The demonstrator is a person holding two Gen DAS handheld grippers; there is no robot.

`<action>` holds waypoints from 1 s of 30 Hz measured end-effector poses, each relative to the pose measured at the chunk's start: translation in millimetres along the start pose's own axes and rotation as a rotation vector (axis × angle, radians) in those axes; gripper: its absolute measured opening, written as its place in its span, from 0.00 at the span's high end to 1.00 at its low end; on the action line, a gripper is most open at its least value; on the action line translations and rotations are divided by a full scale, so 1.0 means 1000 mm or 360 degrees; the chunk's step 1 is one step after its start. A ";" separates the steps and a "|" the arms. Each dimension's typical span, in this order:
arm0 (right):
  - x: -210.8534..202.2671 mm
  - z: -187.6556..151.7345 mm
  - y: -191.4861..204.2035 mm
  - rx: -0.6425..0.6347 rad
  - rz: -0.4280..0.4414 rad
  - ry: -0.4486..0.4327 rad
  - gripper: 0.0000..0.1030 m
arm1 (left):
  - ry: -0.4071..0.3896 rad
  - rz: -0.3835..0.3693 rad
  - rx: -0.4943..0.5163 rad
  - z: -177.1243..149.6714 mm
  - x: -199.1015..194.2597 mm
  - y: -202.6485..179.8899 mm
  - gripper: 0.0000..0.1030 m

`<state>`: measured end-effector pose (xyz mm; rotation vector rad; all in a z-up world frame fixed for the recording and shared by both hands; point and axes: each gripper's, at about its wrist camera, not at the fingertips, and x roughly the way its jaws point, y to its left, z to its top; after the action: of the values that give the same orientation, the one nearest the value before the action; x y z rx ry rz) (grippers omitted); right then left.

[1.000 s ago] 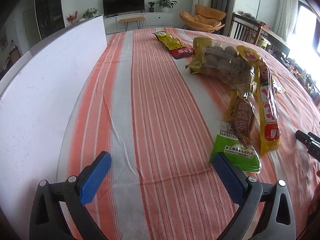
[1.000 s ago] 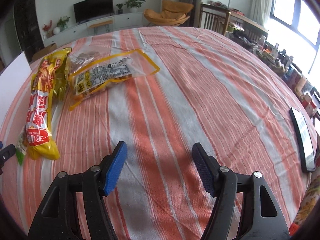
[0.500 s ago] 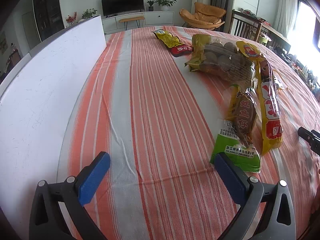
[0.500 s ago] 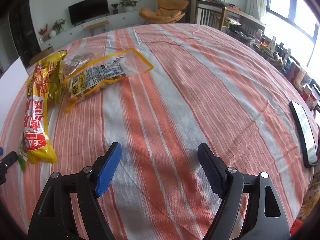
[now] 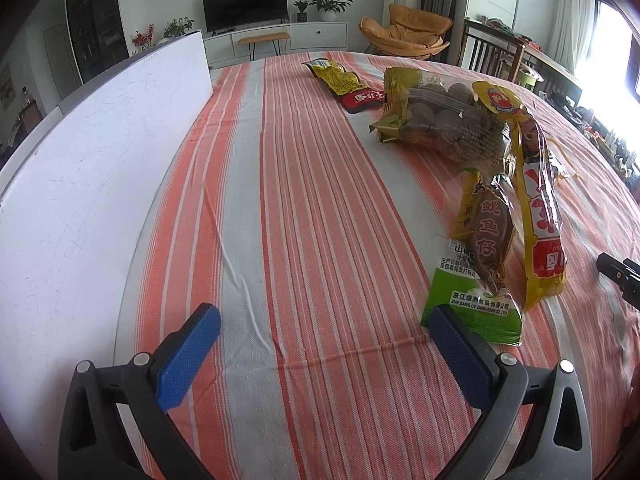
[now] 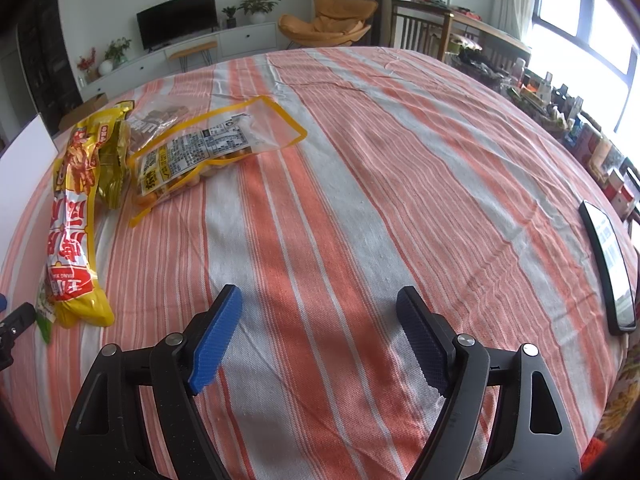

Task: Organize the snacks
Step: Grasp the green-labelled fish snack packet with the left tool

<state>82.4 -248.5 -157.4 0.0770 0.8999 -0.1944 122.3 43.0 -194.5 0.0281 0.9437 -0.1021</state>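
Observation:
Snack packs lie on the striped tablecloth (image 5: 304,208). In the left wrist view I see a green pack (image 5: 472,312), a brown pack (image 5: 490,236) lying on it, a long yellow-and-red pack (image 5: 540,200), a clear bag of brown balls (image 5: 444,120) and a small yellow-and-red packet (image 5: 344,80). My left gripper (image 5: 324,320) is open over bare cloth, its right finger beside the green pack. The right wrist view shows the long yellow pack (image 6: 76,216) and a clear yellow-edged pack (image 6: 208,152) at the left. My right gripper (image 6: 320,300) is open and holds nothing.
A white board (image 5: 100,160) stands along the table's left side. A dark phone (image 6: 608,268) lies near the table's right edge. Chairs, a TV unit and a cluttered side table stand beyond the table. The right gripper's tip (image 5: 620,276) shows at the left view's right edge.
The right gripper's jaws have spread wider apart. The left gripper and the snack packs have not moved.

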 end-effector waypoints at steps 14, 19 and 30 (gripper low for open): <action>-0.001 0.000 0.000 0.0002 -0.0001 0.0000 0.20 | -0.0001 -0.0007 -0.0005 0.001 0.000 0.001 0.00; -0.001 0.000 0.000 0.0003 0.0000 0.0000 0.20 | -0.0049 -0.0158 -0.0070 -0.002 -0.007 0.011 0.00; -0.001 -0.001 0.000 0.0001 0.0004 0.0000 0.20 | -0.0009 -0.0131 0.0453 0.045 -0.018 -0.047 0.02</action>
<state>81.3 -247.8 -157.3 0.0787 0.8996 -0.1921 143.3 -5.6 -153.0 0.2520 0.9185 -0.3123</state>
